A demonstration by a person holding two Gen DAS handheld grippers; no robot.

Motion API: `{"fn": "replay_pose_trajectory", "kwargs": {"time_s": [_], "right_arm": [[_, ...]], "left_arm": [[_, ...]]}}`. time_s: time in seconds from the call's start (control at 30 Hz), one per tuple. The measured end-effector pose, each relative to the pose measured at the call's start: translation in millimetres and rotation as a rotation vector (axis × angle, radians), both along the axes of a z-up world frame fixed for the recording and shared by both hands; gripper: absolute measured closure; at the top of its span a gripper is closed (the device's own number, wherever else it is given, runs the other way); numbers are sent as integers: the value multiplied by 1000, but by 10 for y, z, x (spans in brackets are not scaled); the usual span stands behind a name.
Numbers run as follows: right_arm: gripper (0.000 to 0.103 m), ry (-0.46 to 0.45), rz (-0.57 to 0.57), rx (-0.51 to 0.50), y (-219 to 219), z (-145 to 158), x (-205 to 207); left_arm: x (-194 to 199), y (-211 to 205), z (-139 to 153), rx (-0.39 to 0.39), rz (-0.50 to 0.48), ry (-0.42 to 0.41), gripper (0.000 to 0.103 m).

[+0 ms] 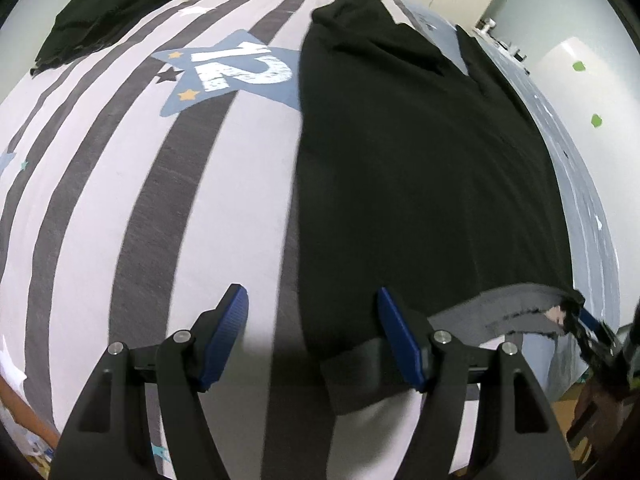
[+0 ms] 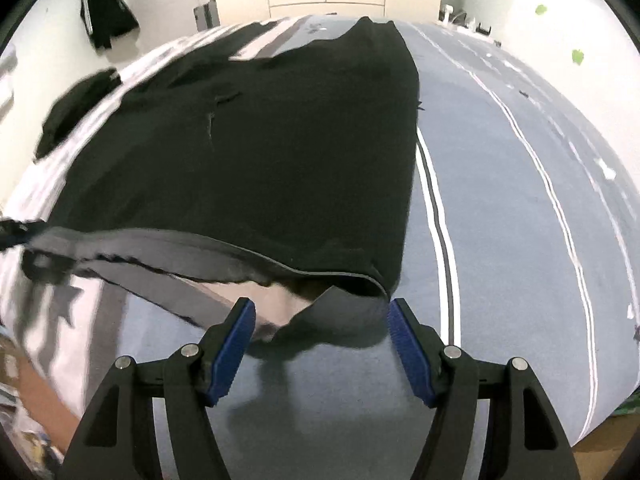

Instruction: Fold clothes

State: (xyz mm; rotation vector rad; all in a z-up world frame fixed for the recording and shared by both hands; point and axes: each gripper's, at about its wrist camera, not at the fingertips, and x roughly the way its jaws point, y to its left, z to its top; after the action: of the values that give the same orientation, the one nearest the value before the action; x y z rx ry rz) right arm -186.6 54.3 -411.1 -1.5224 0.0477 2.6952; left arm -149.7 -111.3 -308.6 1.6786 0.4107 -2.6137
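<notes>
Fingers of both grippers stand spread with nothing pinched: the left gripper (image 1: 312,336) hangs over the near left corner of the black garment (image 1: 420,168), its right-hand finger above the cloth and its left-hand finger above the striped bedcover (image 1: 100,200), while the right gripper (image 2: 322,350) hangs just short of the garment's near right corner, where the hem (image 2: 340,304) curls up and shows a paler grey underside. That garment lies spread lengthwise on the bed, running from the near edge toward the far end, partly on the striped half of the cover and partly on the plain blue-grey half (image 2: 500,200). It looks mostly flat, with loose wrinkles toward the far end and a ragged, slightly lifted near hem; what kind of garment it is cannot be told. A folded dark pile (image 1: 112,8) rests at the far left of the bed, well apart from it, which suggests at least one piece is already done. For the spread garment, no fold shows yet, so the folding of this piece appears to be all ahead, probably starting from the two near corners.
</notes>
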Motion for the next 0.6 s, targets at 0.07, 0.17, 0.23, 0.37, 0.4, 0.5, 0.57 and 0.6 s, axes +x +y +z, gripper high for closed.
{"fn": "replay_pose_trajectory", "kwargs": {"time_s": [0.07, 0.17, 0.23, 0.37, 0.4, 0.5, 0.57, 0.6], "right_arm": [[40, -10, -16, -1, 40, -88, -100], [60, -29, -21, -38, 129, -142, -185], [92, -42, -22, -62, 194, -146, -211], [96, -34, -47, -87, 341, 81, 52], [96, -28, -51, -85, 371, 148, 138], [88, -20, -37, -61, 369, 330, 411], [88, -54, -57, -45, 392, 300, 575], [88, -77, -72, -36, 414, 266, 658]], "left_arm": [[50, -94, 20, -9, -7, 0, 38], [43, -49, 58, -5, -1, 7, 38], [83, -5, 110, -1, -1, 16, 38], [127, 33, 223, 4, -3, 28, 38], [144, 31, 251, 5, -1, 28, 38], [48, -12, 184, 5, 7, 21, 38], [105, -27, 206, -1, 11, 13, 38], [120, -39, 212, -4, 13, 10, 38]]}}
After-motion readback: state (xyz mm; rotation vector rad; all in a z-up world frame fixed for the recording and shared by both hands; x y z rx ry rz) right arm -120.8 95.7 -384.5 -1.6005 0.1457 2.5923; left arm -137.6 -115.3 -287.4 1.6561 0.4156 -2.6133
